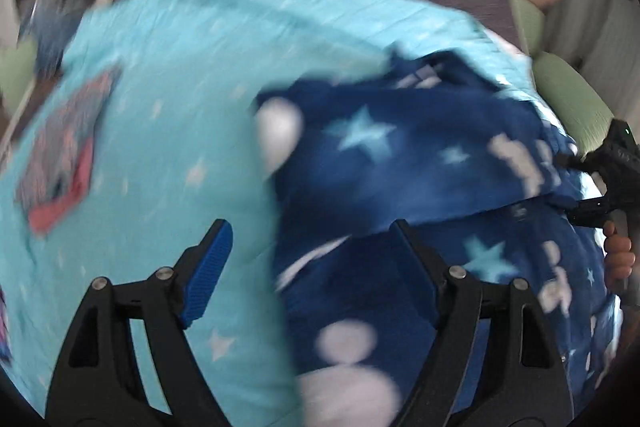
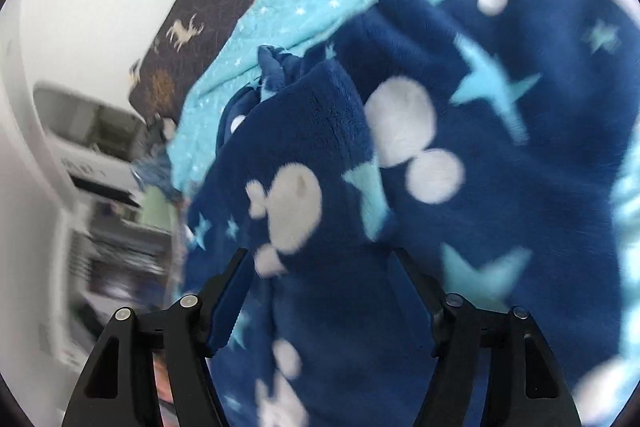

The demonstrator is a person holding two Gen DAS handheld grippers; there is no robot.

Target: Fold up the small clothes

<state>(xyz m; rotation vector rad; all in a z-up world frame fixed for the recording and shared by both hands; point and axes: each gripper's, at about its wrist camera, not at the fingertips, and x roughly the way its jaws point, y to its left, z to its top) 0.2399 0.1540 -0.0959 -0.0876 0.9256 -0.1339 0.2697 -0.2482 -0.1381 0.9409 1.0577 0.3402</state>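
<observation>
Over the turquoise blanket (image 1: 160, 99), the navy fleece garment (image 1: 400, 155) lies right of the spread, empty left gripper (image 1: 312, 267) and directly under the spread right gripper (image 2: 320, 291), which is nearer.

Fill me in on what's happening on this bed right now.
A person is folding a dark blue fleece garment printed with stars and white mouse-head shapes, using a handheld gripper in each hand. It lies on a light blue star-print blanket, with one flap doubled over on top. The left gripper hangs over the garment's left edge, jaws wide, nothing pinched. The right gripper is above the fleece, jaws apart, apparently not clamping it. Both views are motion-blurred.
</observation>
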